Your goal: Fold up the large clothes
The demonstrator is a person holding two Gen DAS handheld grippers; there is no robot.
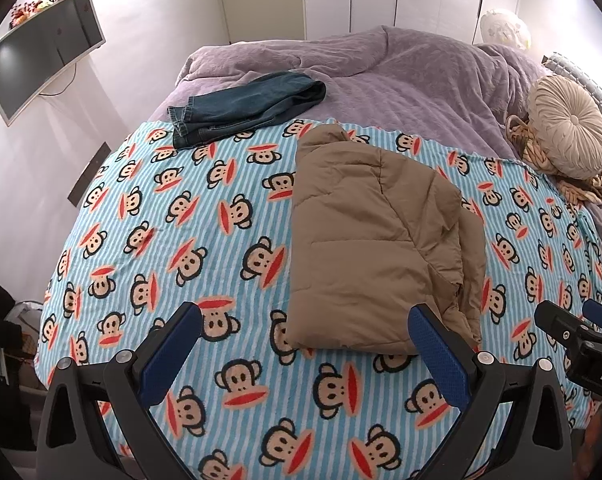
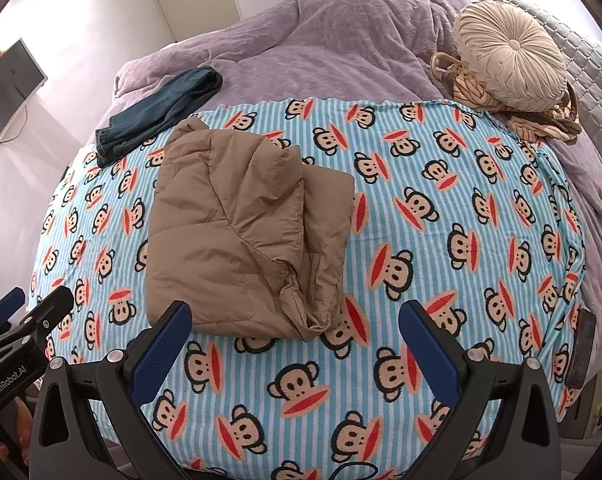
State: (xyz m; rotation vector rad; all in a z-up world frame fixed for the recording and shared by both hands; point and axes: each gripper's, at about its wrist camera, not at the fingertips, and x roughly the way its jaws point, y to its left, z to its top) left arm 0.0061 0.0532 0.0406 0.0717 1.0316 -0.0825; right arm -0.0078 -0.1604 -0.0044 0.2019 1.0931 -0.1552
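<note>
A tan quilted jacket lies folded into a thick block on the blue striped monkey-print blanket. Folded dark blue jeans rest farther back, partly on the purple duvet. My left gripper hovers open just short of the jacket's near edge, nothing between its blue pads. Over the blanket by the jacket's near right corner, my right gripper is open too and holds nothing. Each gripper shows at the edge of the other's view.
A purple duvet covers the far half of the bed. A round cream cushion sits on a woven basket at the right. A wall-mounted screen hangs at left; white wardrobe doors stand behind.
</note>
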